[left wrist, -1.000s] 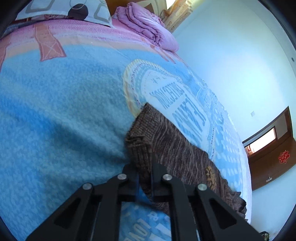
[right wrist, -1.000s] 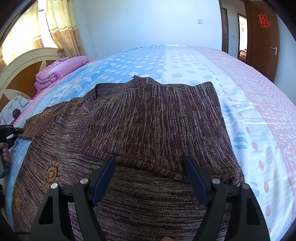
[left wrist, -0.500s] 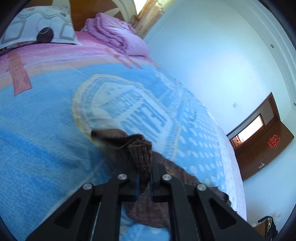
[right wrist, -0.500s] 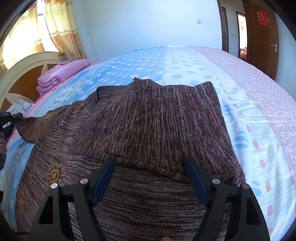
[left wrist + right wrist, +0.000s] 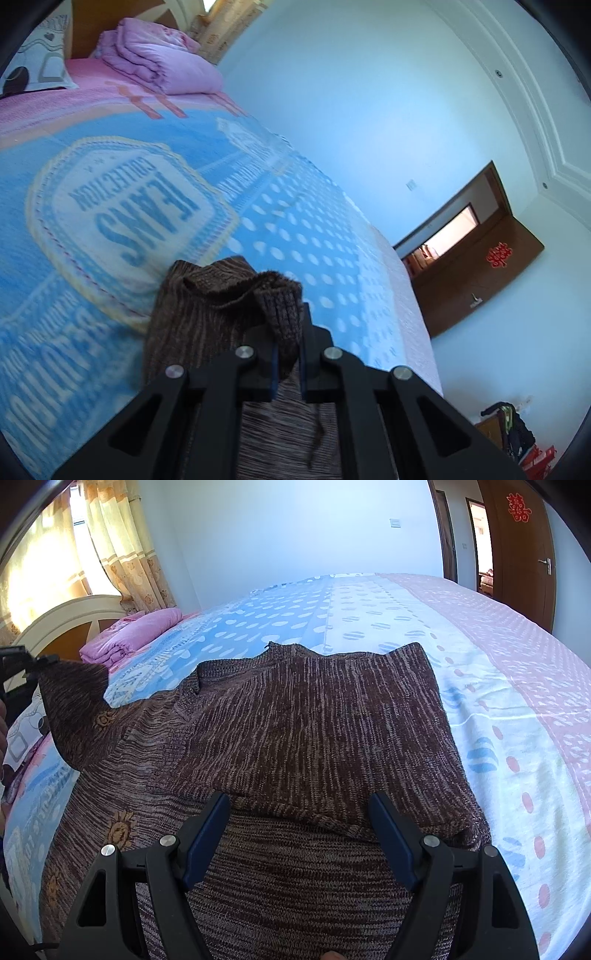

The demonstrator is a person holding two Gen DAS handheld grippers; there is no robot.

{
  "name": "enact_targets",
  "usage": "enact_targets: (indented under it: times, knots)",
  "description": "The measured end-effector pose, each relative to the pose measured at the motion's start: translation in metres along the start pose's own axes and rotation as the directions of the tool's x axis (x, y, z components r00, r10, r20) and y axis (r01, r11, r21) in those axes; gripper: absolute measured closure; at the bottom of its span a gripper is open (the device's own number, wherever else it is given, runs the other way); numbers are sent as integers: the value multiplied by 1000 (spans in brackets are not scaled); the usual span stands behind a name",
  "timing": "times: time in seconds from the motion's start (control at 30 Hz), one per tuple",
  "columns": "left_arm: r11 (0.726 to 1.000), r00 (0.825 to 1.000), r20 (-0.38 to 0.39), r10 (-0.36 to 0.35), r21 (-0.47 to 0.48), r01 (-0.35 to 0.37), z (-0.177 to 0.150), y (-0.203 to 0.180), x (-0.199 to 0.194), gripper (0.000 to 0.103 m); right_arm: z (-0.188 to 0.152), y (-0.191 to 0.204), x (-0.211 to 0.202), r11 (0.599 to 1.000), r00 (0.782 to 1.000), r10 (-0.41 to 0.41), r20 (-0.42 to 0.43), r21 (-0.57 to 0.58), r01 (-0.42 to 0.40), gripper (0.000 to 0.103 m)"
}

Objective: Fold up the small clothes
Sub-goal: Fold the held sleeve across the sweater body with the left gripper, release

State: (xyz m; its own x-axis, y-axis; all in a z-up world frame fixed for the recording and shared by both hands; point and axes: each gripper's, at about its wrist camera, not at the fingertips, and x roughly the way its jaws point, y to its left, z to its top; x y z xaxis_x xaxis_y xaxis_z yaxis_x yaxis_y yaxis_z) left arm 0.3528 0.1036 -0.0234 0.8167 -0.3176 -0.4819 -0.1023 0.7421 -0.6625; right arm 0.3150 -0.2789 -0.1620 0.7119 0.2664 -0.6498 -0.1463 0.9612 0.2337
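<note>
Currently, status by item:

Sweater: brown knit sweater [image 5: 314,716] is lying spread on the bed [image 5: 498,657], right side already doubled over the body; fold edge is running just ahead of the right gripper.
Sleeve: left sleeve [image 5: 207,306] is hanging lifted off the bed, cuff bunching at the jaws, cloth draping down to the body.
Left gripper: left gripper [image 5: 286,354] is pinching the cuff, jaws nearly closed with knit filling the gap.
Right gripper: right gripper [image 5: 299,834] is hovering wide open over the sweater's near part, gripping nothing; contact with the cloth can't be confirmed.
Handling: judging by the drape, the knit is behaving soft, limp, stretchy, fairly light, not slippery. It is likely sagging and stretching if pulled hard.
Grip advice: the cuff or a seam edge is looking like the best hold; pinning the body near the shoulder is probably helping while the sleeve is crossing over.
Surroundings: pink folded quilt [image 5: 159,59] and pillow [image 5: 33,66] are sitting at the headboard, well apart from the sweater.
</note>
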Motion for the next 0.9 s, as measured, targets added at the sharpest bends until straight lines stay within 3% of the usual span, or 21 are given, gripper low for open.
enact_targets:
  times: [0.3, 0.6, 0.63, 0.67, 0.7, 0.73, 0.83, 0.9]
  knots:
    - [995, 991, -109, -76, 55, 83, -53, -59, 46, 95, -2, -3, -1, 1000, 1000, 11, 10, 10, -11, 25]
    - [979, 964, -266, -16, 191, 69, -124, -90, 98, 93, -2, -5, -3, 1000, 1000, 23, 20, 20, -23, 25]
    - [973, 954, -301, 1, 219, 68, -132, -93, 103, 88, -2, -5, -3, 999, 999, 25, 22, 22, -26, 25]
    - [968, 943, -333, 8, 240, 76, -139, -95, 106, 74, -3, -6, -3, 999, 999, 30, 24, 25, -30, 25]
    - [956, 924, -381, 33, 281, 82, -147, -96, 110, 66, -3, -6, -4, 999, 999, 34, 26, 29, -35, 25]
    - [947, 917, -394, 54, 313, 79, -154, -98, 105, 57, -3, -7, -4, 999, 999, 38, 28, 34, -39, 25]
    - [917, 928, -368, 60, 388, 95, -155, -92, 84, 54, -4, -12, -6, 998, 998, 51, 34, 46, -52, 25]
    - [892, 942, -325, 81, 445, 76, -148, -82, 64, 43, -4, -13, -7, 997, 998, 56, 37, 51, -58, 25]
